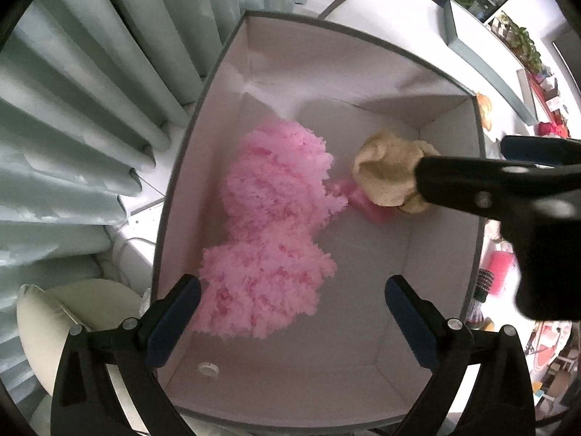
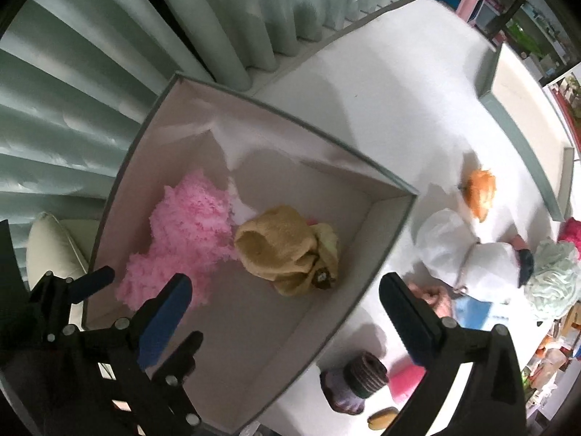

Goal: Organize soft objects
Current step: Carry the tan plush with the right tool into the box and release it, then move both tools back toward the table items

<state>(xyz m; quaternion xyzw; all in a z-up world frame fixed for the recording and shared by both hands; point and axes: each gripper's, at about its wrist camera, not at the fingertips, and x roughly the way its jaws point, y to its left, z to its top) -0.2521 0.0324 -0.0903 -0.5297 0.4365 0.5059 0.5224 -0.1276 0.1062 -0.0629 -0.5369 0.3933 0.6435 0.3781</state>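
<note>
A grey-rimmed storage box [image 1: 326, 54] with a white inside stands on the white table. On its floor lies a pink fluffy piece [image 1: 268, 225], and right of it a tan soft toy [image 1: 385, 170] rests on a small pink item [image 1: 366, 207]. My left gripper [image 1: 290, 290] hangs open above the box, nothing between its pads. My right gripper [image 1: 461, 160] reaches in from the right, over the tan toy. In the right wrist view the right gripper [image 2: 287, 283] is open and empty above the box wall [image 2: 363, 239], with the pink piece [image 2: 189, 232] and tan toy [image 2: 283, 250] below.
Right of the box lie an orange plush [image 2: 481, 192], a white bagged item [image 2: 468, 254], a pale green fluffy ball [image 2: 552, 276], a pink roll [image 2: 406, 381] and a dark knitted piece [image 2: 356, 378]. Pale curtains [image 2: 90, 91] hang behind; a cream cushion [image 2: 47, 254] sits at left.
</note>
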